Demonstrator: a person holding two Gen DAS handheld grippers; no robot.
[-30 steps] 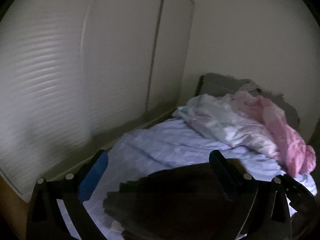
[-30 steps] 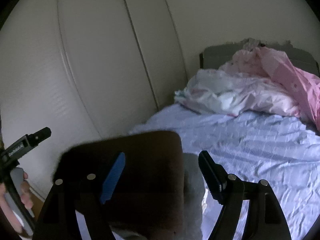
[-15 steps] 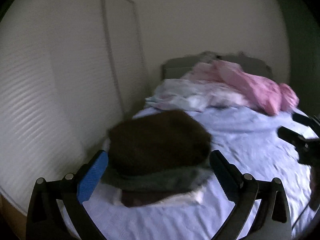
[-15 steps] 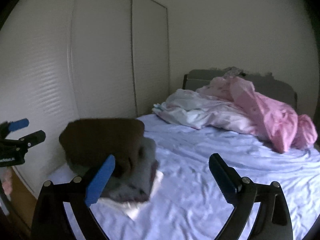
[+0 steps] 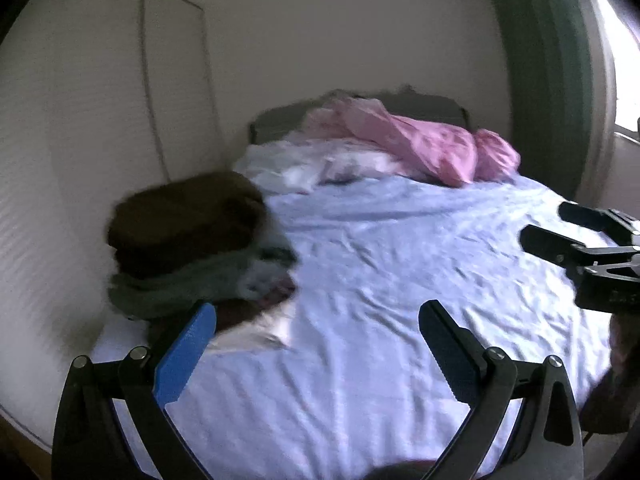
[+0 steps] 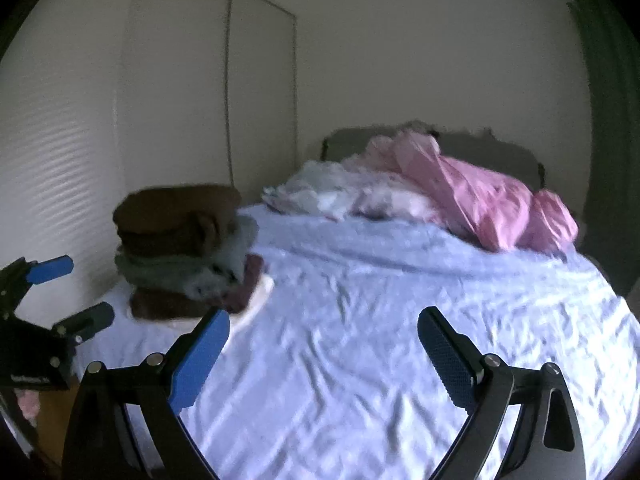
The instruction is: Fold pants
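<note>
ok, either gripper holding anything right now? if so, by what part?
Nothing is held. The left gripper and right gripper both stand open over the bed sheet, jaws empty. The folded stack sits untouched at the bed's edge.

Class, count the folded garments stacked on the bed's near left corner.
4 visible, top down: dark brown fuzzy garment, grey-green one, maroon one, white one at the bottom; others may be hidden.

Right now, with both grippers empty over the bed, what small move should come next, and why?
Probably draw both grippers back from the stack of folded clothes toward whichever garment is next; none lies on the bare blue sheet. The brown folded pants sit on top of the stack, clear of the left gripper and the right gripper, whose jaws stand open and empty, the right's having just widened.
</note>
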